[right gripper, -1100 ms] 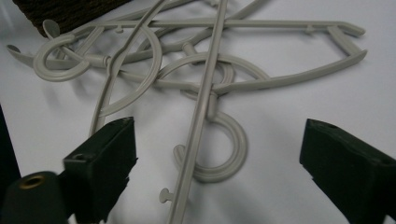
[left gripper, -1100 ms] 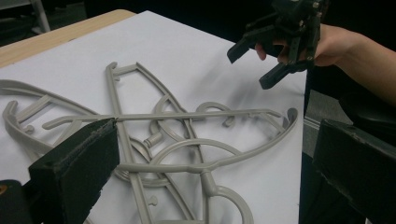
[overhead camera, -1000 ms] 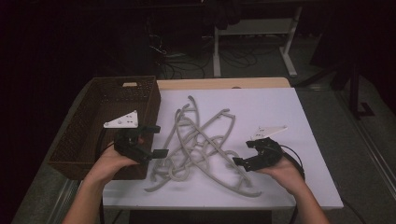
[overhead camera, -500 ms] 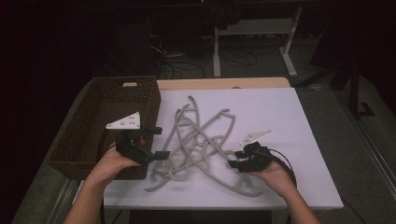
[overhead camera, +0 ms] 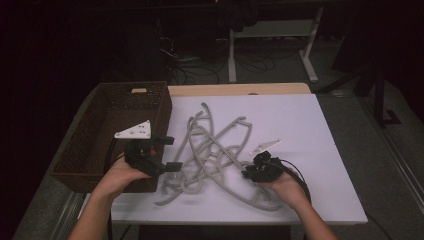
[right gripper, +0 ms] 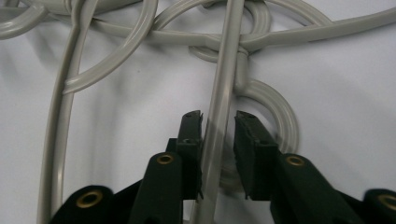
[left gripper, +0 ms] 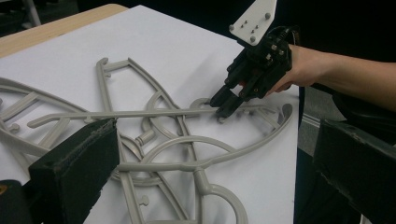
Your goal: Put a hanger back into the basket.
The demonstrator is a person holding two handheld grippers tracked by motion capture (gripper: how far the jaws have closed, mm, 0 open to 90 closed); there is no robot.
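- Lying tangled mid-table [overhead camera: 320, 150], grey hangers [overhead camera: 210, 150] sit at 3 o'clock of the basket [overhead camera: 95, 135].
- Left gripper [overhead camera: 167, 152]: jaws wide apart, at the pile's 9 o'clock.
- Right gripper [right gripper: 218, 140]: jaws have just been closing, a hanger bar [right gripper: 219, 107] between them, right jaw not touching.

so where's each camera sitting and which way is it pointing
High view: above the person's side, facing forward and down on the white table, hangers and basket; both forearms show.
Left gripper view: rides the left gripper, facing across the hangers at the right gripper.
Right gripper view: looks down its jaws straddling a hanger bar.
All share the hangers.
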